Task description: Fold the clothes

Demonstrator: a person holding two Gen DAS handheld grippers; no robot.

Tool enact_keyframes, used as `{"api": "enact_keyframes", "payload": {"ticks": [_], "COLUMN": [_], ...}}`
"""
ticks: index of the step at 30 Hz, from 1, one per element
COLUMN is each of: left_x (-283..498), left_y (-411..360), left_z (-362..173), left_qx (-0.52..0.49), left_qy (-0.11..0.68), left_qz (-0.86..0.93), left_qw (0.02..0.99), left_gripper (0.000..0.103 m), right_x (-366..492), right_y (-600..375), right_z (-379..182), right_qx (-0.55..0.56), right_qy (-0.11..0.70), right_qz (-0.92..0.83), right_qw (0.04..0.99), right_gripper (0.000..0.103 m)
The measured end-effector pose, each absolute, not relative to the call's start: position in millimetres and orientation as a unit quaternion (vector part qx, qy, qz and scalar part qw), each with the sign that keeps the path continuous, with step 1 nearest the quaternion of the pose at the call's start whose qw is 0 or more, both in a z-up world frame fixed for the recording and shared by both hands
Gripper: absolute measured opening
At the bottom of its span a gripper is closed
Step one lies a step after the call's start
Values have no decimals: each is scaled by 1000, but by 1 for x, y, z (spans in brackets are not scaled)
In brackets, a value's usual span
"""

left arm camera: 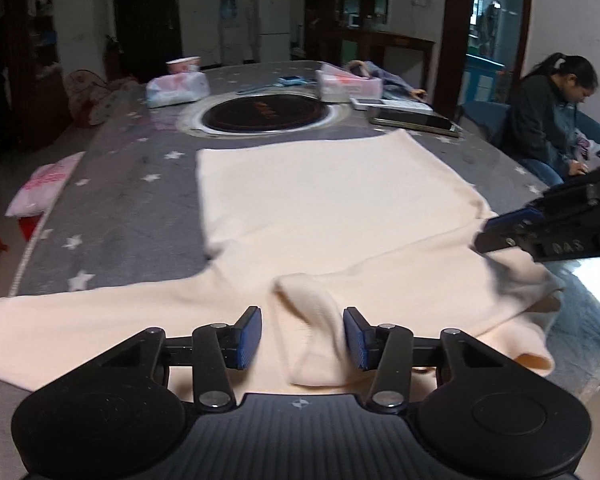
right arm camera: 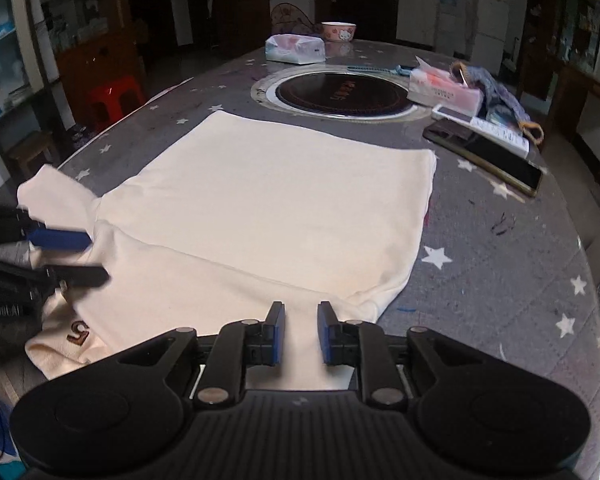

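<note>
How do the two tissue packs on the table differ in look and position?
The soft tissue pack is a rounded white plastic bag, lying at the far end beside the pink bowl. The boxy tissue pack has squarer edges and orange-red print, with a tissue sticking up from its top; it lies on the other side of the round cooktop, next to a phone. Both are mostly white and rest flat on the star-patterned table.

Both tools match: the left claw [left arm camera: 302,338] is matte black plastic, with a ribbed grey-black housing near the lens, two round caps at its corners and silver rivets on the linkage arms. Its fingers [left arm camera: 250,336] carry textured blue pads. The right claw [right arm camera: 301,334] shows the same build, blue pads [right arm camera: 278,334] included.
</note>
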State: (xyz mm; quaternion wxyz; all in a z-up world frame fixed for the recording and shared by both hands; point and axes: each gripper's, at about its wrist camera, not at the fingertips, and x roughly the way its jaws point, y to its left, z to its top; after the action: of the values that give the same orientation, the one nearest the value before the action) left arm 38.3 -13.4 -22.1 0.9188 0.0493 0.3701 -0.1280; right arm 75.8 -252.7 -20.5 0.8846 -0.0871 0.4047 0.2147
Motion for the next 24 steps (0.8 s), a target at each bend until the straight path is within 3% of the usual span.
{"api": "enact_keyframes", "payload": {"ticks": [11, 24], "left_x": [32, 8], "left_y": [2, 134], "left_z": [-11, 2], "left_qx": [55, -33], "left_qy": [360, 337], "left_qz": [-83, 111], "left_qw": [928, 934], "left_gripper": [50, 55], "right_x": [68, 43], "right_y": [-238, -150], "right_z": [-14, -15], "right_qx": [-104, -171], "right_qy": [390, 379], "right_qz": [238, 327], "right_qw": [883, 849], "right_gripper": [26, 27]}}
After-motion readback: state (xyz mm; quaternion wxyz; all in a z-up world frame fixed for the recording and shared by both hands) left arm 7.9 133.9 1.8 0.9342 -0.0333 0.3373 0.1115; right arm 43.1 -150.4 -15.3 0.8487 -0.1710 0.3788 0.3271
